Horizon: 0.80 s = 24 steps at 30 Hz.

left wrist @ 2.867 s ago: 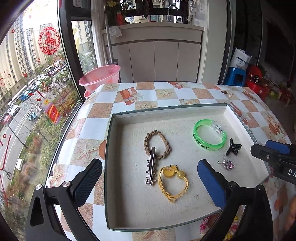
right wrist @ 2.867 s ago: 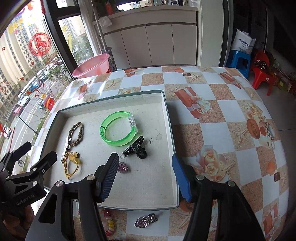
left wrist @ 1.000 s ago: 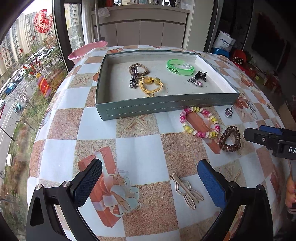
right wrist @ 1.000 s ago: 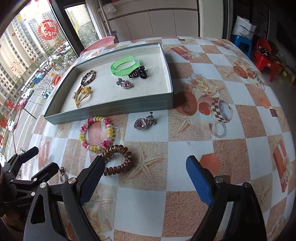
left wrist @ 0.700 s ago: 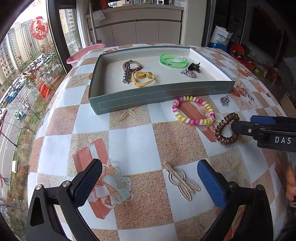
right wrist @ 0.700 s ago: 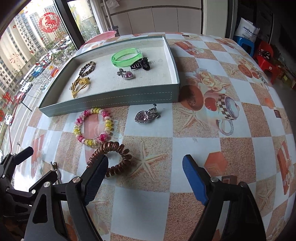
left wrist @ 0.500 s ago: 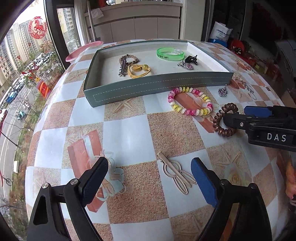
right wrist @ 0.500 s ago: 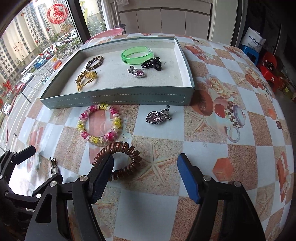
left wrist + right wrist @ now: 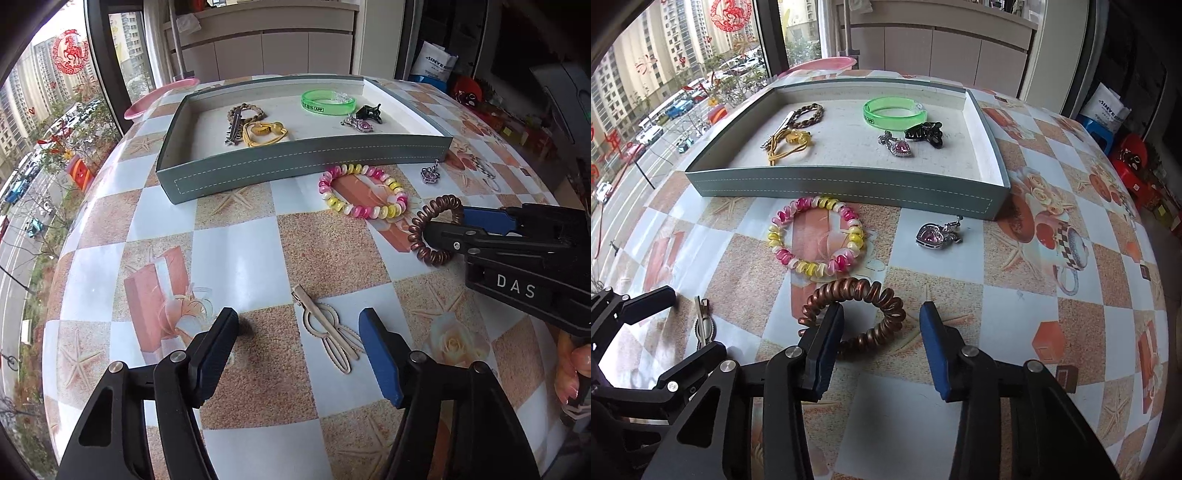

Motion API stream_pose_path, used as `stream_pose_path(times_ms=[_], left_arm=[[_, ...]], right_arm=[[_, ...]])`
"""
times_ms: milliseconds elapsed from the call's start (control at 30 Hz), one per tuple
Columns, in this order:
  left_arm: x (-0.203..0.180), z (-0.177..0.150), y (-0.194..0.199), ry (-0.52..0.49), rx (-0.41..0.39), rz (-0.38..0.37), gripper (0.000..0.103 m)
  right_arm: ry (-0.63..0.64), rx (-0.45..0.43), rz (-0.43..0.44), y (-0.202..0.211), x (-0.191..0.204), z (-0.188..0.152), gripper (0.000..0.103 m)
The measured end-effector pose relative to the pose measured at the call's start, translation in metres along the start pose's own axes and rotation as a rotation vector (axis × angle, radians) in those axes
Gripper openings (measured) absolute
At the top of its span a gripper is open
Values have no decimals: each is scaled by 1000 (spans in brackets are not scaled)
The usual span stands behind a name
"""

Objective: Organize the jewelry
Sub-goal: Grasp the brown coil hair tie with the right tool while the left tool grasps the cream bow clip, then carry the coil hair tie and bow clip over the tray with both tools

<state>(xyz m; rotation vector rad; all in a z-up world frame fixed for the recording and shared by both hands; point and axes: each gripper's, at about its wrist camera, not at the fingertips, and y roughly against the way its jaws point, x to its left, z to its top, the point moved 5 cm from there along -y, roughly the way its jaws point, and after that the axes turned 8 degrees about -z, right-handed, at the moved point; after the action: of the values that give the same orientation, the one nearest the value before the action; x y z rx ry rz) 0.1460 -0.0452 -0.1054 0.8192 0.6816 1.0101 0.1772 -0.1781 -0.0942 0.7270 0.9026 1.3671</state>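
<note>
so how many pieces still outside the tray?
4: beaded bracelet against the tray front wall, heart pendant right of it, brown coil hair tie at the right claw, beige hair clip at the left claw.

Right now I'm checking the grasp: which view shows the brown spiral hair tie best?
The right wrist view: the brown spiral hair tie lies whole between the open right gripper fingers. In the left wrist view, that gripper covers part of it.

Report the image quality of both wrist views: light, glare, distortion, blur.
Left wrist view: soft daylight from the window, pale glare on the tablecloth, strong fisheye bending of the tray, dark corners. Right wrist view: same even light, faint shadow under the coil hair tie, curved edges, centre sharp.
</note>
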Motion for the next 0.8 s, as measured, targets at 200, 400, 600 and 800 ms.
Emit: stream_pose_path(times_ms=[200,400,600,800], left_arm=[[-5,0,3,-28,-7,-19,35],[2,-1,9,1,-31,-95,32],[9,-1,14,25,-39,-116,32],[13,7,24,27,-65,-123,32]], right_arm=[[11,-3,12,3,6,-2,14],[-8,-3,26,6,6,-6,13],[-37,-5,53,11,3,-8,13],[-43,-19,70,20,3,-6,13]])
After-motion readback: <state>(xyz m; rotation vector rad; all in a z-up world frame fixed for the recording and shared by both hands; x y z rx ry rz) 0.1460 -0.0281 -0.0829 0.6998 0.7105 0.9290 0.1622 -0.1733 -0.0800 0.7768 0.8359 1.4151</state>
